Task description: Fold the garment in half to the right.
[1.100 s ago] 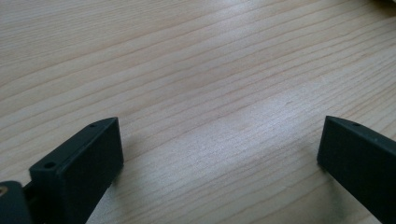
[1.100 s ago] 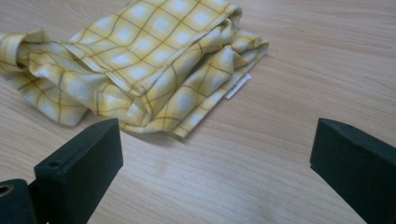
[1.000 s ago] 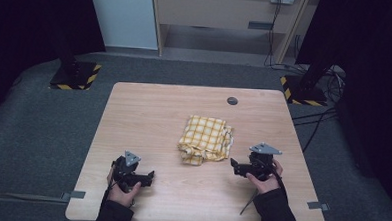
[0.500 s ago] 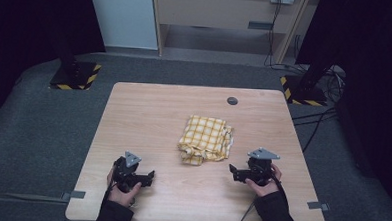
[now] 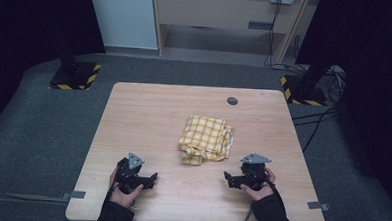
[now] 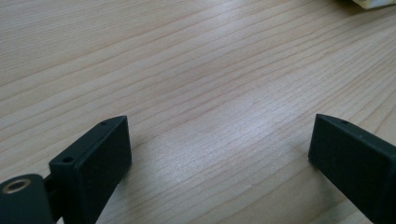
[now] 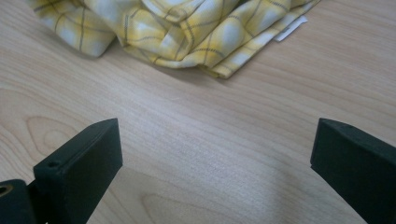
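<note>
The left gripper [image 5: 153,177] and right gripper [image 5: 227,177] are held low, jaws spread wide, nothing gripped between them.

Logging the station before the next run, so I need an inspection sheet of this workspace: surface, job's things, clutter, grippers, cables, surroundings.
Surface: light wooden table, bare wood, one small dark round spot near the far edge.
Job's things: crumpled yellow checked cloth at mid-table, white label at one edge.
Clutter: nothing seen.
Grippers: left gripper open, nothing between its jaws; right gripper open, short of the cloth.
Cables: black leads on the floor, right of the table.
Surroundings: grey carpet, two stand bases with yellow-black stripes.
</note>
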Action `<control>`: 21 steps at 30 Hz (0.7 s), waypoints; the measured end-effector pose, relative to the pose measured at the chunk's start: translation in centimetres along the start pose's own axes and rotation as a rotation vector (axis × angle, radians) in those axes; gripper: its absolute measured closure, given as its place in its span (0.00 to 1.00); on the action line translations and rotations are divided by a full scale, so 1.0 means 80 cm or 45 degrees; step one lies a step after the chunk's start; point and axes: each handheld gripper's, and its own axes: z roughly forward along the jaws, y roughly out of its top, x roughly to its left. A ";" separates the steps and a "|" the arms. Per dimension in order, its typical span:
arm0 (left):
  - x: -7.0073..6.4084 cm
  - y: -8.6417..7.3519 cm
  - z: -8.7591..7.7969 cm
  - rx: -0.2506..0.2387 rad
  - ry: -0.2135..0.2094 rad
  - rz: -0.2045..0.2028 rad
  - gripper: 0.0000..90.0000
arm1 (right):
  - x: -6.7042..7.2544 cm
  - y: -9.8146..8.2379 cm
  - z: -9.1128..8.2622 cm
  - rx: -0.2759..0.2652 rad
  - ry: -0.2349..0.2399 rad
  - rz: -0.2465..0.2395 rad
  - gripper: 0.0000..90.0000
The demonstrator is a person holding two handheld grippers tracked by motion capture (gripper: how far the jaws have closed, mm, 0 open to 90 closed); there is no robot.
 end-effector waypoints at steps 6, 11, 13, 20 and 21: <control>-0.005 0.001 0.000 0.003 -0.015 0.007 0.06 | 0.002 -0.004 0.003 0.023 0.009 -0.020 0.02; -0.010 0.004 0.000 0.013 -0.015 0.020 0.06 | -0.002 -0.008 0.003 0.036 0.002 -0.018 0.02; -0.011 0.006 -0.001 -0.001 -0.025 0.016 0.06 | -0.004 -0.009 0.002 0.042 -0.002 -0.019 0.02; -0.007 0.020 -0.007 -0.088 -0.098 -0.077 0.07 | -0.013 -0.017 0.000 0.054 -0.016 -0.012 0.03; -0.008 0.023 -0.008 -0.101 -0.103 -0.082 0.07 | -0.014 -0.018 0.000 0.055 -0.017 -0.010 0.03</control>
